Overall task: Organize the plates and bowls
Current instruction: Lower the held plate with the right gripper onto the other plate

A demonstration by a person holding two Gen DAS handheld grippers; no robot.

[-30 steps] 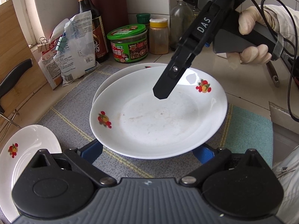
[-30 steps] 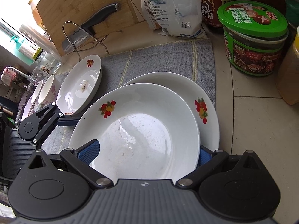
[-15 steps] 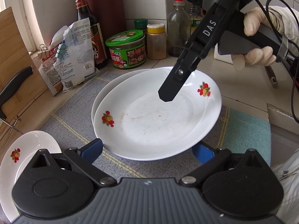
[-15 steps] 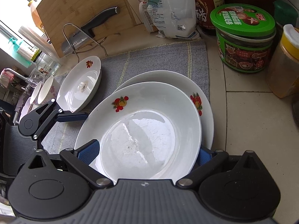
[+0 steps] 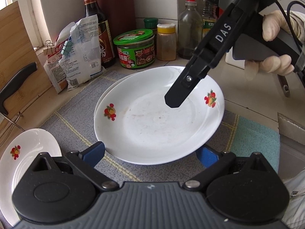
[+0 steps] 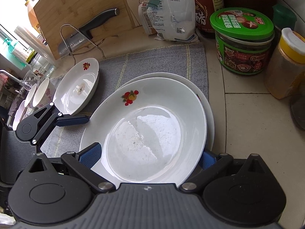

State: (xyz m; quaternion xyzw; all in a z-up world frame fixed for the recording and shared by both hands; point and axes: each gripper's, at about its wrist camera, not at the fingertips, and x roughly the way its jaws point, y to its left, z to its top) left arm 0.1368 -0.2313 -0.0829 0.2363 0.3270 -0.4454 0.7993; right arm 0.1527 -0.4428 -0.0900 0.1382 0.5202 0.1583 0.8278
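Since the earlier frame, we find the top plate (image 5: pixel 160 122) now nearly centred over the lower plate (image 6: pixel 208 110) for stacking. Our left gripper (image 5: pixel 150 154) is spread around its near rim; whether the right gripper (image 6: pixel 150 158) pinches it we cannot tell.

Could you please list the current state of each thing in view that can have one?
Top plate: stacked on another plate, smeared with residue.
Lower plate: under the top plate, on the mat.
Side plate: apart on the mat's left, crumbs inside.
Green-lidded jar: closed, upright.
Left gripper: open, fingers straddling the top plate's near rim.
Right gripper: open.
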